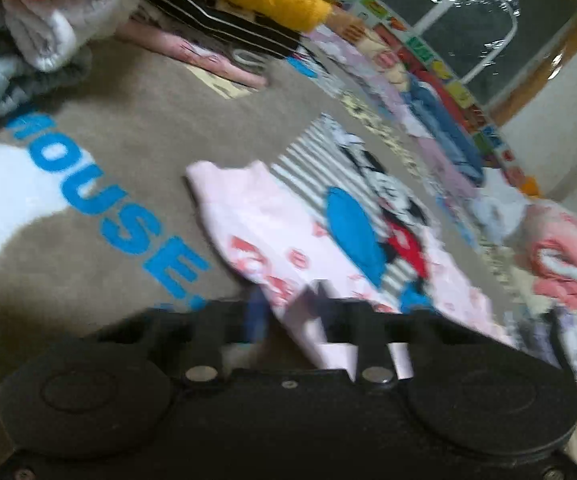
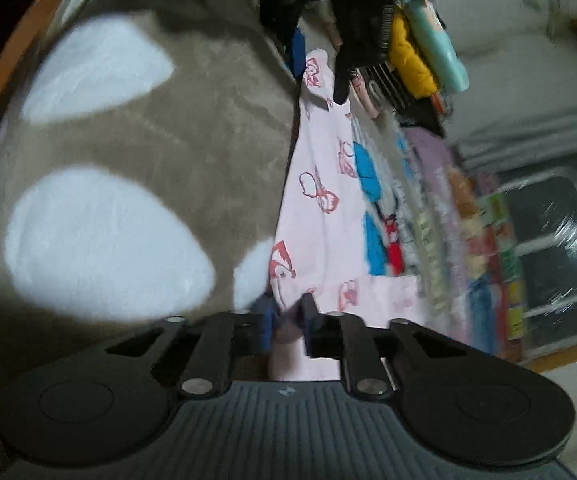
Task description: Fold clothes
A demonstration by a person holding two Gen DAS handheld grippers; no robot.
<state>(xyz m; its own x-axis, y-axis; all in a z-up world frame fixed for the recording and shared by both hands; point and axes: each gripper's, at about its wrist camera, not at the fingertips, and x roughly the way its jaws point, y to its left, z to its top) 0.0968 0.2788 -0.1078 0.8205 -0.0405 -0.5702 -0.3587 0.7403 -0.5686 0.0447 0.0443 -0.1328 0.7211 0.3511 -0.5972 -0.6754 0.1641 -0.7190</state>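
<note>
Fold barely begun: left gripper and right gripper both clamp pink printed garment, near edge; folding remains.

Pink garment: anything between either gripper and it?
No. The left gripper is shut on one end of the pink garment. The right gripper has the other end between its fingers; nothing else sits in that gap. The garment lies over a striped piece on the rug.

Home playroom: cartoon carpet, clothes piles, alphabet foam mat.
</note>
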